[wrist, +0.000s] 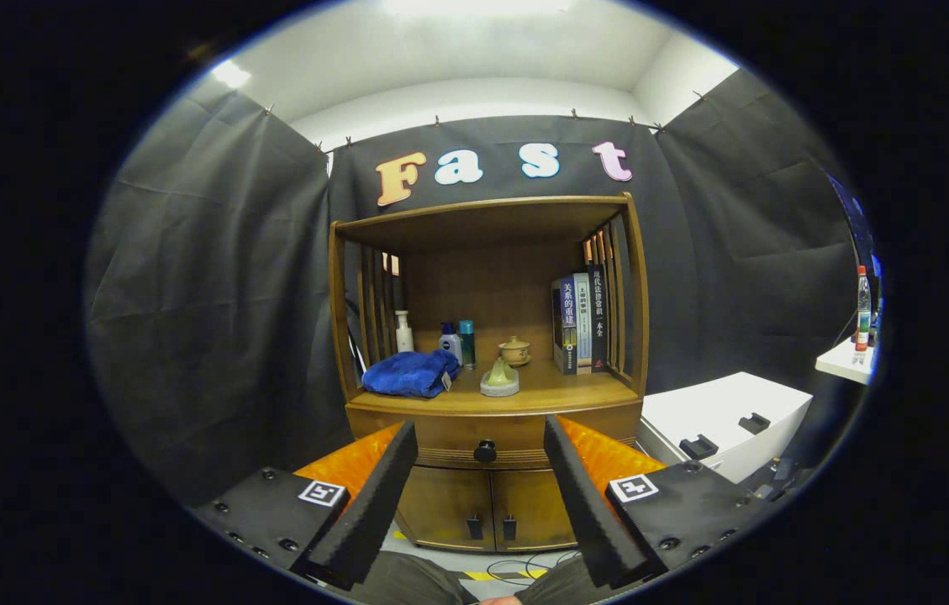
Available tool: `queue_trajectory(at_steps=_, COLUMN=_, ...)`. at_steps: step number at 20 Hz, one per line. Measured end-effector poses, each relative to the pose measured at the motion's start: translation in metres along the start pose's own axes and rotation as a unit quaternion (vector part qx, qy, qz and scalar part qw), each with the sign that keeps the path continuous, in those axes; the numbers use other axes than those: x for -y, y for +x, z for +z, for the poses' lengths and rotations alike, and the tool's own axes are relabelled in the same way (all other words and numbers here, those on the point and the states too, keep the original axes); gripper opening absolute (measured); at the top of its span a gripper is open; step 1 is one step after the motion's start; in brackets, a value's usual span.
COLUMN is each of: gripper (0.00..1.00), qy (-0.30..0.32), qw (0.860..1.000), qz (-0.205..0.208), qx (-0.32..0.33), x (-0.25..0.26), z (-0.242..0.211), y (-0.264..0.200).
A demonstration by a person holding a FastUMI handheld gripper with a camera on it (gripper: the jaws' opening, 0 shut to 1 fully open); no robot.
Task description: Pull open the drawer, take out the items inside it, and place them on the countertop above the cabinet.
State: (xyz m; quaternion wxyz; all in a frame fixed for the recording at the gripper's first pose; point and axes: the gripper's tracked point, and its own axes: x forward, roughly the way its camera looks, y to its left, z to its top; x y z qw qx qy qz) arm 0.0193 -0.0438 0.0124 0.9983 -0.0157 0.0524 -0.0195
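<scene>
The gripper (481,437) hangs in front of the cabinet (487,496) with its fingers (373,496) spread wide, holding nothing. The drawer (487,441) is closed, its dark knob (485,451) sitting between the fingertips but beyond them. On the countertop (558,391) above lie a blue towel (409,372), bottles (450,340), a teapot (514,349) and books (579,323).
</scene>
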Motion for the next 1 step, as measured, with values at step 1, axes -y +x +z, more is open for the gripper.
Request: queue_trajectory(at_steps=1, gripper=0.98, qy=-0.005, qw=1.0, qz=0.0, qx=0.001, x=0.0003, z=0.0005, y=-0.0004)
